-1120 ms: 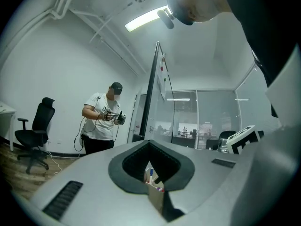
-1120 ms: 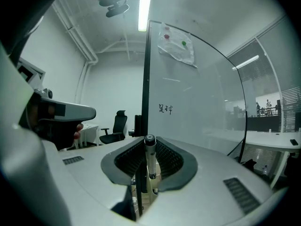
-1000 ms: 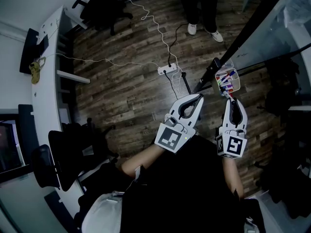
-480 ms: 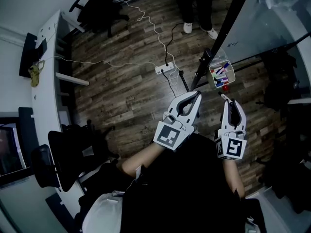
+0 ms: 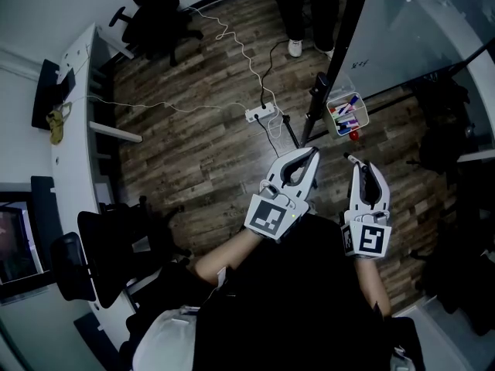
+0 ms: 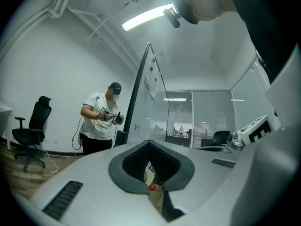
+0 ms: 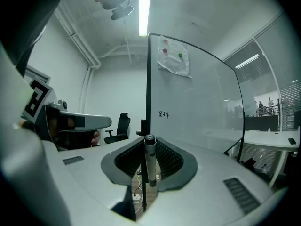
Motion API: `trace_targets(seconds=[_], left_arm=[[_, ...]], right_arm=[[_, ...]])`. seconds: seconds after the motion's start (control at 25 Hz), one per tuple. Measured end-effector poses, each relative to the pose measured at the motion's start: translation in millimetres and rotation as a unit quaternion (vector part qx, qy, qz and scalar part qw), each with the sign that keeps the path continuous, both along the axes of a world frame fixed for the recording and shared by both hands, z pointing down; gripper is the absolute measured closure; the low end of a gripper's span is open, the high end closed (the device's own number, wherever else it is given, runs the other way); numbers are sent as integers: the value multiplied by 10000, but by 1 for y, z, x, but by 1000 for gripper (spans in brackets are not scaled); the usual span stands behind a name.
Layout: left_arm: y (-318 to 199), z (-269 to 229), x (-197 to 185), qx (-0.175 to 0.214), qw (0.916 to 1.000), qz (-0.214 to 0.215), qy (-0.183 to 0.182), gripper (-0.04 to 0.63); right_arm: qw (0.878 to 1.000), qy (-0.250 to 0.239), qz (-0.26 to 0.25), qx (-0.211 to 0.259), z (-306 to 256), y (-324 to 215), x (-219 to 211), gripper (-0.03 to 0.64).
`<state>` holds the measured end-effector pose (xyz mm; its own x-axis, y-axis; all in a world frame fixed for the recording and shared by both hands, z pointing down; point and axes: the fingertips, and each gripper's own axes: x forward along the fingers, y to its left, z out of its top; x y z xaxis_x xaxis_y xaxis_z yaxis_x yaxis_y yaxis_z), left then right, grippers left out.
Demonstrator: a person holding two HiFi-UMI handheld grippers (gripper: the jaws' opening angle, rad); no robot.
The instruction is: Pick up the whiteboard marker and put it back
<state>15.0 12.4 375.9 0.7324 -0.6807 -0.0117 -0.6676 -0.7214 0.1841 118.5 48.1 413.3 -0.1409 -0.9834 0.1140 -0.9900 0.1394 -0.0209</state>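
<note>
A grey whiteboard marker stands upright between the jaws of my right gripper, which is shut on it. From above, the marker's tip sticks out past my right gripper, a short way below the clear marker box. That box holds several coloured markers and hangs at the foot of the whiteboard. My left gripper is shut and empty, to the left of the right one. Its closed jaws face the whiteboard.
A person stands by the whiteboard's far side, feet near the stand pole. A power strip with white cables lies on the wood floor. Office chairs and a white desk are at the left.
My right gripper, with the marker in it, has drawn back from the marker box. The box now sits farther up and left in the head view. The left gripper has hardly moved.
</note>
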Motion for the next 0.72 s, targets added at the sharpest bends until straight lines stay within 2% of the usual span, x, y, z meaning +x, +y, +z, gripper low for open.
trace_targets(seconds=[0.16,0.28,0.44,0.72], left_arm=[[3,4,3,4,9999,3,-158,595],[5,3,1,-56,10000,-24,-39,595],[5,3,0,-10,10000,-30,-66,595],[0,5,-1,-53,10000,-29,-72,595]], right_arm=[[10000,-8,-35,41,-1,3,-1,532],[9998,-44,109,-143,-1,4,1,532],[9999,-144,-13,37,-3,3,-4,532],[10000,-56,14,-80,-2,-2,-5,531]])
